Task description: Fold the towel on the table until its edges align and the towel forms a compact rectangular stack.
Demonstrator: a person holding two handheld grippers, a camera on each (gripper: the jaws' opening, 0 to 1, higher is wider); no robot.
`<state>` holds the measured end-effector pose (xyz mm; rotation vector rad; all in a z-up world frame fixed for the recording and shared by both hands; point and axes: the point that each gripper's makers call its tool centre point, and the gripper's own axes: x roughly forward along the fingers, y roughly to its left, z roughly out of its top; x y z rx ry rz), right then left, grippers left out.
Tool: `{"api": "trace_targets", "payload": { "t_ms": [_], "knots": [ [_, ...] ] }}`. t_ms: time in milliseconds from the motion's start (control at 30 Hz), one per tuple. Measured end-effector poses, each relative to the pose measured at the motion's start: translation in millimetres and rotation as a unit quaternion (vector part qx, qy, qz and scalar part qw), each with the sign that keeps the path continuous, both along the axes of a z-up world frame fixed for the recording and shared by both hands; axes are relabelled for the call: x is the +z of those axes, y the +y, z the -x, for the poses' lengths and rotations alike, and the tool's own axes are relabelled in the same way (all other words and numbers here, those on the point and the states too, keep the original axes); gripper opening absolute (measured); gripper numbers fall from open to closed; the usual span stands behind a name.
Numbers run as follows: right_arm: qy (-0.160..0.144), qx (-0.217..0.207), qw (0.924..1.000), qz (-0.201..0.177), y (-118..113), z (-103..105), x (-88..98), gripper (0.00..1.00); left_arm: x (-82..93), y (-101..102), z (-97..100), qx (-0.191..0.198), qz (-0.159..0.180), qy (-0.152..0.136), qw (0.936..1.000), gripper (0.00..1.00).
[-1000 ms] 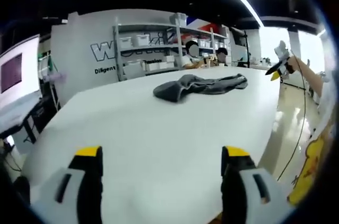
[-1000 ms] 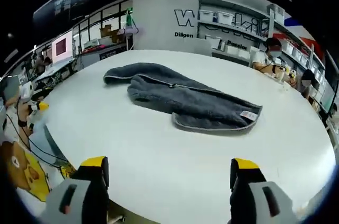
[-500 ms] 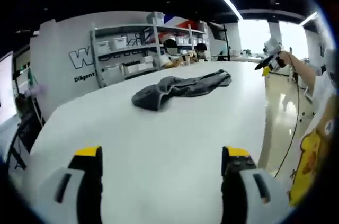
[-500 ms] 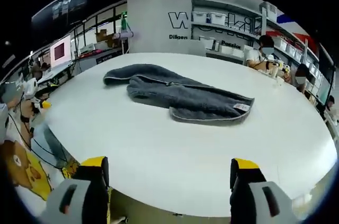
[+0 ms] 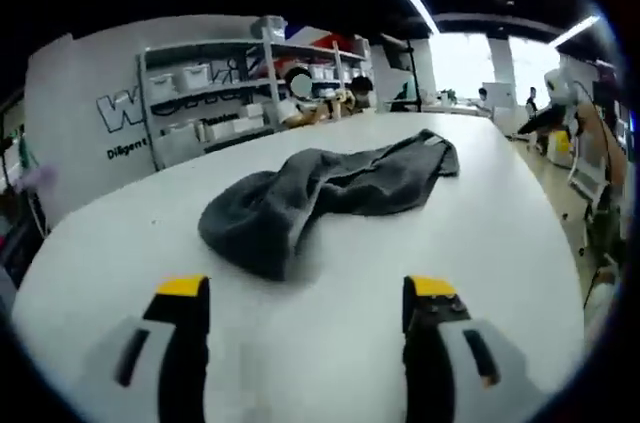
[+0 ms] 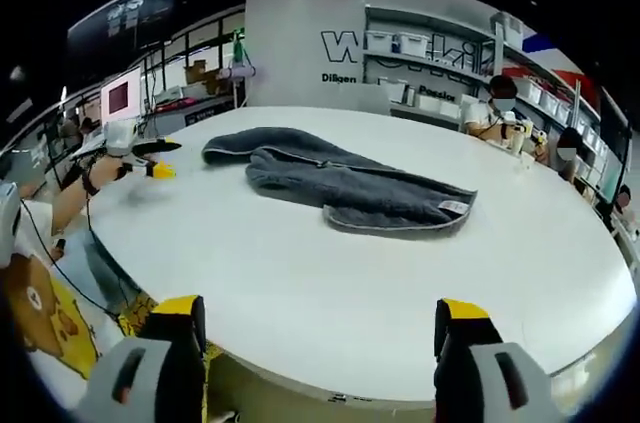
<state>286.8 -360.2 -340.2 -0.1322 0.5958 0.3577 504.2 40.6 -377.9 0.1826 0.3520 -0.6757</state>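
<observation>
The grey towel point(image 5: 320, 193) lies crumpled on the white tabletop point(image 5: 480, 243), just ahead of the left gripper point(image 5: 305, 318). The right gripper point(image 6: 318, 343) is well apart from it. Both sets of jaws stand open, empty.

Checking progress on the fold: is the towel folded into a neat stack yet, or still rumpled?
Still rumpled. The grey towel lies in a long, crumpled strip on the white table, edges uneven, one end bunched. Neither gripper touches it.

Left gripper point(image 5: 305, 313): jaws apart, nothing between, low over table near edge. Right gripper point(image 6: 320, 328): jaws apart, nothing held, off table edge. Left gripper also seen at left of right gripper view, person's forearm point(image 6: 75, 193) extended toward table.
</observation>
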Motion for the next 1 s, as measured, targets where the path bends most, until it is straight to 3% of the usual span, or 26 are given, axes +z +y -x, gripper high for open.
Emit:
{"api": "trace_targets", "payload": {
  "t_ms": [67,100,167,367,567,633,733,867,933,1000],
  "knots": [
    [-0.001,0.000,1.0000,-0.001,-1,2,-0.2,0.99,-9.9,-1,-15.7,0.017,-0.001,0.013,0.9998,0.80],
    [-0.003,-0.001,1.0000,-0.001,-2,3,-0.1,0.99,-10.1,-3,-5.4,0.019,-0.013,-0.007,0.9997,0.79],
    [-0.006,-0.001,1.0000,-0.001,-3,6,0.0,0.99,-8.4,2,-20.3,0.039,-0.031,-0.031,0.9983,0.74],
    [-0.010,-0.002,0.9999,-0.002,-5,12,-2.0,0.99,-4.9,3,-38.9,0.059,-0.031,-0.050,0.9965,0.43],
    [-0.016,-0.005,0.9998,-0.002,-8,13,-1.3,0.99,-5.6,23,-48.7,0.084,-0.081,-0.068,0.9908,0.12],
    [-0.018,-0.006,0.9998,0.000,-8,13,-1.2,0.99,12.2,31,-52.1,0.088,-0.104,-0.100,0.9855,0.07],
    [-0.016,-0.006,0.9998,0.009,-10,15,-1.3,0.99,56.1,32,-52.0,0.080,-0.122,-0.146,0.9784,0.06],
    [-0.021,-0.009,0.9997,0.009,-12,14,2.9,0.99,133.1,27,-47.6,0.053,-0.199,-0.220,0.9536,0.06],
    [-0.025,-0.009,0.9996,0.010,-11,12,5.6,0.99,165.9,20,-40.3,0.034,-0.224,-0.234,0.9455,0.06],
    [-0.028,-0.008,0.9995,0.010,-10,12,7.4,0.99,190.6,11,-29.3,0.011,-0.250,-0.222,0.9425,0.06]
  ]
}}
